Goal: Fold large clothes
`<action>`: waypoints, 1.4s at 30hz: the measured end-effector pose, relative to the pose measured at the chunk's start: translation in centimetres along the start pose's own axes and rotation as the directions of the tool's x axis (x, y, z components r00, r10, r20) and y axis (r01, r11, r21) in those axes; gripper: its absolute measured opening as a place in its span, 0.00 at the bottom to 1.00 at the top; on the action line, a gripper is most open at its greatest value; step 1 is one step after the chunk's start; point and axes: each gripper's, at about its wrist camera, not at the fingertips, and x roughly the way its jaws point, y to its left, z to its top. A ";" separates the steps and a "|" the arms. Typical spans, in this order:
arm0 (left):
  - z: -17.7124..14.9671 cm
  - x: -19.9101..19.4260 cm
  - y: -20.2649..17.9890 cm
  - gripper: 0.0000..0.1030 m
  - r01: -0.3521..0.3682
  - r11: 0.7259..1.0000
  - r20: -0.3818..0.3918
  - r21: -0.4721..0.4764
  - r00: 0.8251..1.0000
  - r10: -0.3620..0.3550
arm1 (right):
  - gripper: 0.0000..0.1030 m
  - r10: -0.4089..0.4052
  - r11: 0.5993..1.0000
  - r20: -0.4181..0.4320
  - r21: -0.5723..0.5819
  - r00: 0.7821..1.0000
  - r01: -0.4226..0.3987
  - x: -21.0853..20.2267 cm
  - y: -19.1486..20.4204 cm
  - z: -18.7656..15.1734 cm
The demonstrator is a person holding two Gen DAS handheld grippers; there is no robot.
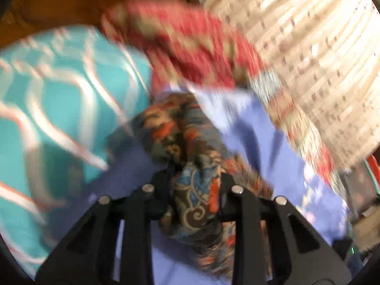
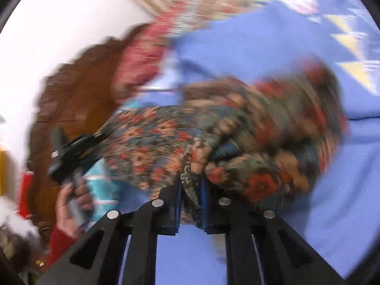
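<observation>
A large garment with a dark floral and paisley print [image 1: 194,166] is bunched over a blue bedsheet [image 1: 261,128]. My left gripper [image 1: 196,190] is shut on a fold of it and holds it up. In the right wrist view the same garment [image 2: 237,137] hangs in a thick bundle, and my right gripper [image 2: 191,190] is shut on another fold. The left gripper [image 2: 71,156] also shows there at the left, in a hand, clamped on the cloth's far end. Both views are blurred by motion.
A teal pillow with white wavy lines [image 1: 59,99] lies to the left. A red floral pillow [image 1: 190,42] is behind the garment. A wooden headboard [image 2: 78,90], a white wall [image 2: 59,23] and a beige curtain [image 1: 320,59] border the bed.
</observation>
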 end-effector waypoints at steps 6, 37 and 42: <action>-4.3 -1.2 5.4 0.39 -0.279 0.959 -0.140 -0.049 0.952 0.270 | 0.52 -0.169 0.986 -0.196 -0.028 0.966 0.167 4.6 -0.4 -6.0; -37.4 -1.9 -28.1 0.06 0.343 0.569 -0.486 0.748 0.867 0.115 | 0.78 -0.275 0.946 0.134 0.214 0.952 0.243 -35.4 -7.8 -25.2; -31.3 1.8 -24.9 0.06 0.170 0.748 -0.433 0.641 0.885 0.171 | 0.78 -0.261 0.945 0.133 0.238 0.956 0.225 -35.3 -8.9 -25.6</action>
